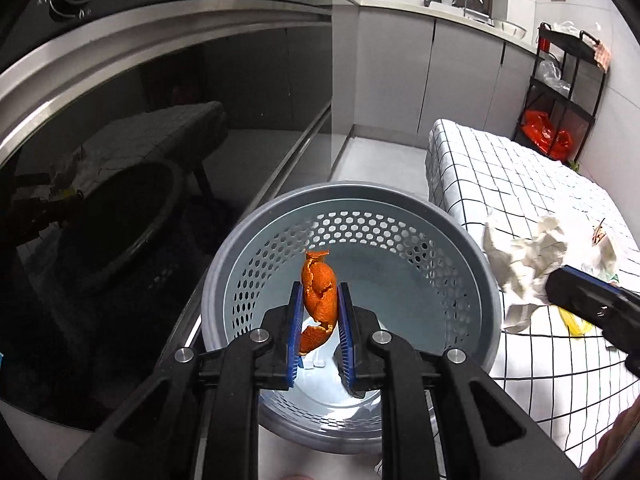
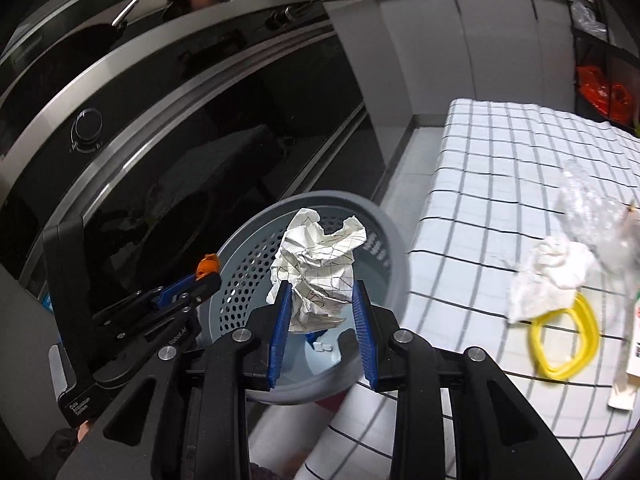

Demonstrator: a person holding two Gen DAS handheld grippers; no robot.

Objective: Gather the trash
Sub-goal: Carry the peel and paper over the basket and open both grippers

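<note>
Left gripper (image 1: pixel 319 296): your pads are clenched on an orange peel (image 1: pixel 318 300), held above the open bin.
Right gripper (image 2: pixel 322 300): you grip a crumpled paper ball (image 2: pixel 316 264) over the bin's rim.
Bin (image 1: pixel 490 300): grey perforated basket (nearly bare inside), just beside the checked table (image 2: pixel 500 160).
Table trash: white tissue (image 2: pixel 548 280), yellow ring (image 2: pixel 568 340), clear plastic (image 2: pixel 592 208).

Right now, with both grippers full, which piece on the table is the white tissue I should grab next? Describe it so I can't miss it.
Find the table with the checked cloth to the right of the grey perforated bin. Near its front edge lies a soft white crumpled tissue, overlapping a yellow ring. Unlike the clear plastic wrap behind it, it is opaque, and unlike the paper ball in the right gripper, it has no lines.
</note>
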